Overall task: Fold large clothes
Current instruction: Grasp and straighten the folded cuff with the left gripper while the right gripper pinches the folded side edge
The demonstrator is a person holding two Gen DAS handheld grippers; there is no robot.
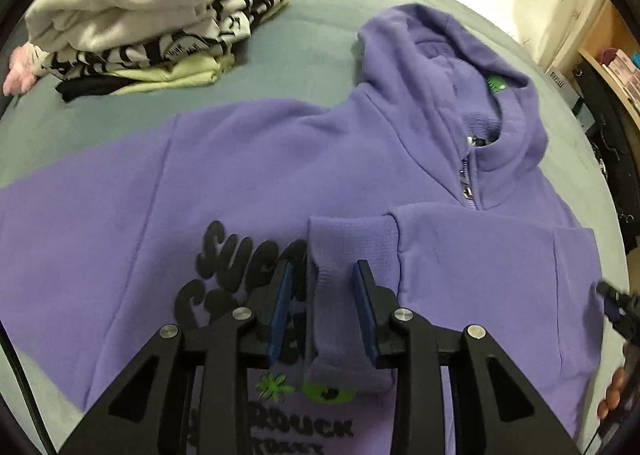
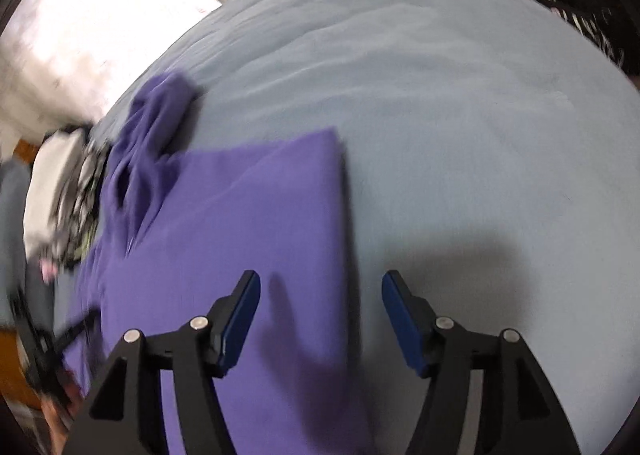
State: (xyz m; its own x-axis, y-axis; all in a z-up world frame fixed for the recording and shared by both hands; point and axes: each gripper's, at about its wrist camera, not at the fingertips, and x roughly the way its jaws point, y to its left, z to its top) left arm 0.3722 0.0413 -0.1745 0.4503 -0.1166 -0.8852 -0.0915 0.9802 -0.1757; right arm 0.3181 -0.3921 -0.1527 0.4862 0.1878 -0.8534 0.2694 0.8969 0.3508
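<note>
A purple zip hoodie (image 1: 280,159) with black and green chest print lies front-up on the grey bed, hood (image 1: 444,55) at the far right. Its right sleeve is folded across the chest, and the ribbed cuff (image 1: 348,247) lies between the fingers of my left gripper (image 1: 325,275), which is open around it without pinching. In the blurred right wrist view the hoodie (image 2: 240,223) lies at left with a straight folded edge. My right gripper (image 2: 320,295) is open and empty above that edge and the bed.
A stack of folded clothes (image 1: 152,15), white, black-patterned and pale green, sits at the far left of the grey bed (image 1: 304,31). Curtains hang behind the bed. A wooden shelf (image 1: 612,71) stands at the right. Bare bed sheet (image 2: 460,115) spreads to the right of the hoodie.
</note>
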